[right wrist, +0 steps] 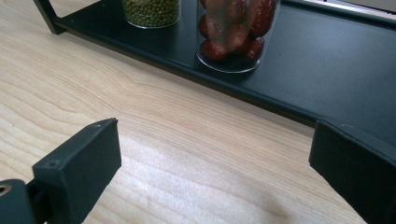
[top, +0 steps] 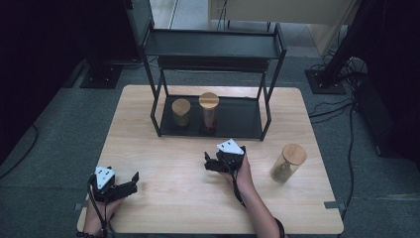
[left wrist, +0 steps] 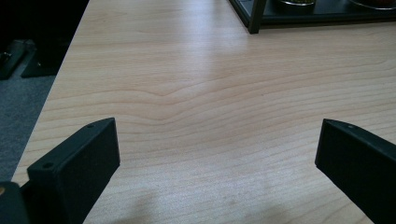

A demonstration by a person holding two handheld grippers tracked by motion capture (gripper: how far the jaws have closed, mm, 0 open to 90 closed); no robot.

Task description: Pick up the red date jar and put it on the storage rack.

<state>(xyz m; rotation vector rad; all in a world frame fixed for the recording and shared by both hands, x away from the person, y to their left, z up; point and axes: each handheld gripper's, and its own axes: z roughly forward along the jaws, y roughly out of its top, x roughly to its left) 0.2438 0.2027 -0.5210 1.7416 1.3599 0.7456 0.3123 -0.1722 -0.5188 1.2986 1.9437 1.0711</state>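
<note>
Our left gripper (top: 130, 181) rests wide open at the table's (top: 168, 208) near-left corner. Our right gripper (top: 208, 162), also wide open and empty, faces the jar of red fruit (right wrist: 236, 32) (on the rack's bottom shelf (right wrist: 327, 70)), beside the green-bean jar (right wrist: 152, 11).

Bench (top: 173, 208) is pale wood, smooth matt grain. Rack (top: 237, 124) looks like matt black metal. Jars (right wrist: 233, 32) are clear glossy glass with wood lids (top: 294, 153).

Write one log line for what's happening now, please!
left tongs: open, empty | right tongs: open, facing red-fruit jar on rack | third jar: on table
</note>
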